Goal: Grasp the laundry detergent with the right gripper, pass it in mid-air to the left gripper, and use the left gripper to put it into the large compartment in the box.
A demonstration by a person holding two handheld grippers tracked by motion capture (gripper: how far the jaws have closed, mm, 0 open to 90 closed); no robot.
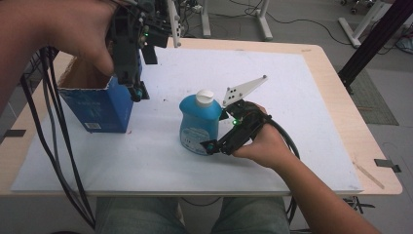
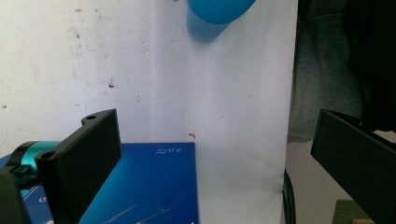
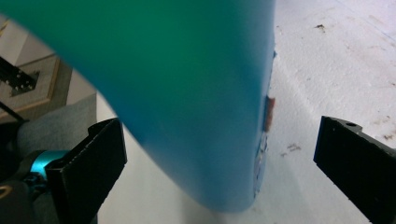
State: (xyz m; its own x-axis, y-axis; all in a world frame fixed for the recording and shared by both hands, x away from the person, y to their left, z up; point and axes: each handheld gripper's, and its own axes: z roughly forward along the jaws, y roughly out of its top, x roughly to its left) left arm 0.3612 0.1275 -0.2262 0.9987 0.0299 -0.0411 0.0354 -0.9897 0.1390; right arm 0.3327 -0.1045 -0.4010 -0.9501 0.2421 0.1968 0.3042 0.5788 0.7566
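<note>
Upright, white-capped blue bottle (image 1: 197,123) sits between right gripper's (image 1: 214,144) spread jaws.

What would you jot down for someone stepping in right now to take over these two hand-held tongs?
Right tongs: open, jaws either side of the blue bottle, not yet closed on it.
Left tongs: open, holding nothing, held above the blue box.
Bottle stands upright mid-sheet, white cap on. Box stands at the left, top open.
Done: right tongs lined up on the bottle.
Left, probably: close, lift, carry the bottle to the box.
</note>
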